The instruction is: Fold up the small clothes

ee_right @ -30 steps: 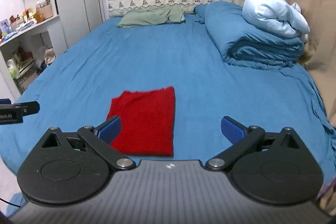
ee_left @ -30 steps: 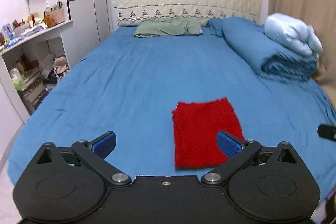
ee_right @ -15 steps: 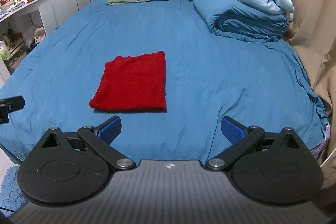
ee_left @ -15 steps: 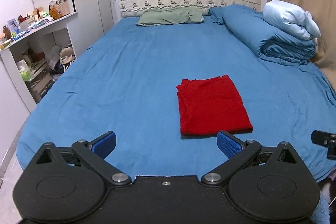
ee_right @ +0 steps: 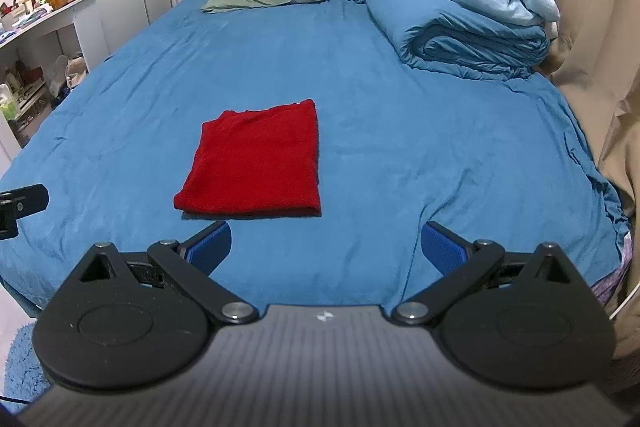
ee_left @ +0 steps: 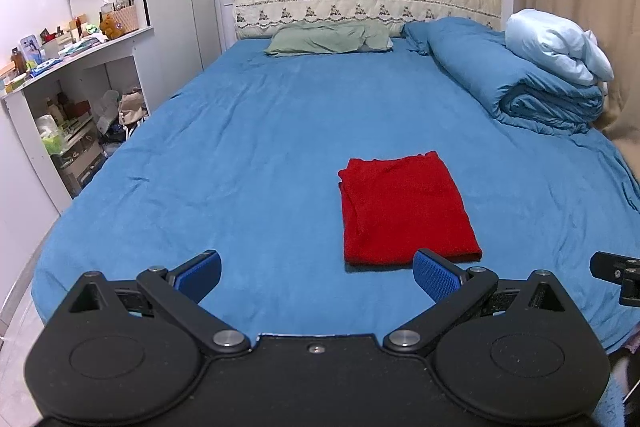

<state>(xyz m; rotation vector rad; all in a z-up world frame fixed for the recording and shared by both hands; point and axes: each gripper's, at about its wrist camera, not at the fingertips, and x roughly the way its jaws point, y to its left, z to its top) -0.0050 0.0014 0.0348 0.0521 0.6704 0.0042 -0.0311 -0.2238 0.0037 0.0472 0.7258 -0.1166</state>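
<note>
Blue bed bears the folded red garment — ahead of both grippers' fingers, untouched, all spread apart.

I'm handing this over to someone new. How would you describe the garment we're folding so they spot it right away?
Start at the big bed under its blue sheet. On the near half, toward the foot, lies a folded cloth, flat and roughly rectangular. It is the only red thing on the bed; everything else there is blue or green.

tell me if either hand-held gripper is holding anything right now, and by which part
Nothing is held. The left hand-held gripper and the right hand-held gripper are both open and empty, apart from the folded red garment lying on the bed.
</note>
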